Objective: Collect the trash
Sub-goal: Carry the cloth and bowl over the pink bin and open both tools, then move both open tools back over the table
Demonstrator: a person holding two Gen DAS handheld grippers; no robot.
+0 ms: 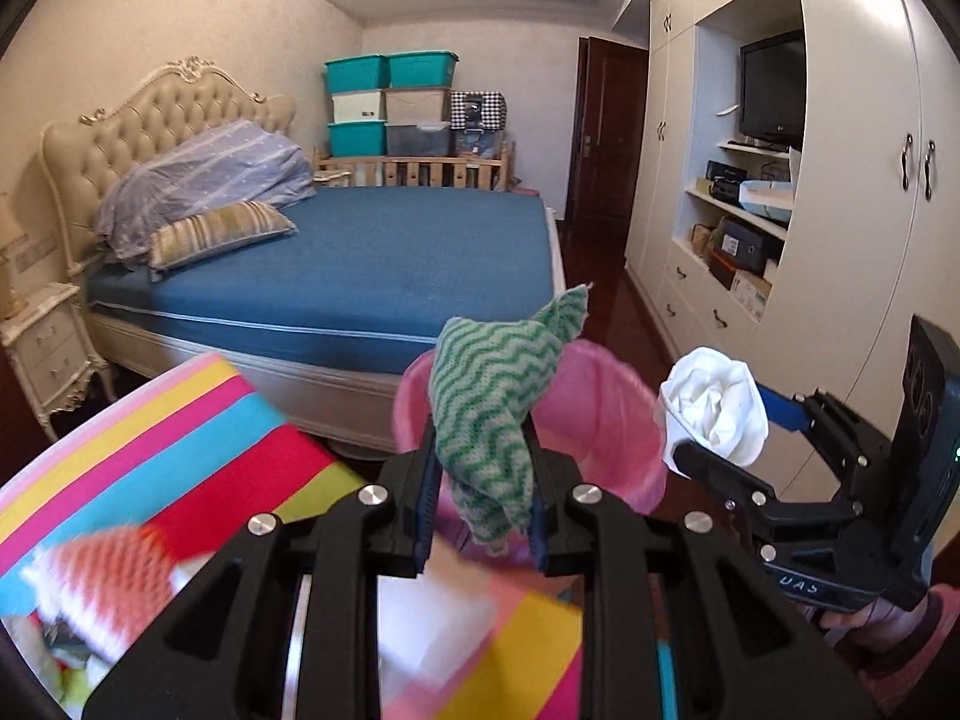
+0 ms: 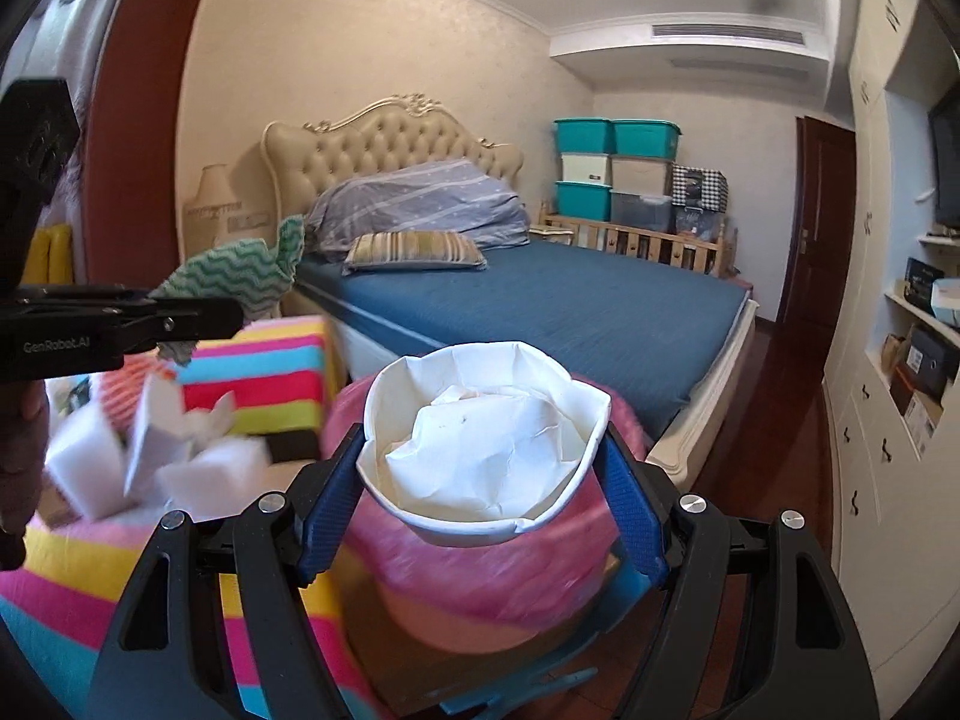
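My left tongs pinch a green zigzag-patterned cloth above the pink-bagged round bin's near rim. My right tongs clamp a crushed white paper cup over that bin.

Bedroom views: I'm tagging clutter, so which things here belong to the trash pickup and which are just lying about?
Belongs to the job:
- green zigzag cloth, gripped in the left tool
- crumpled paper cup, gripped in the right tool
- pink-lined bin

Just lying about:
- striped pillow
- teal storage boxes
- television

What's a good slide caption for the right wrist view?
Right gripper holds a crumpled paper cup above the pink-lined bin.
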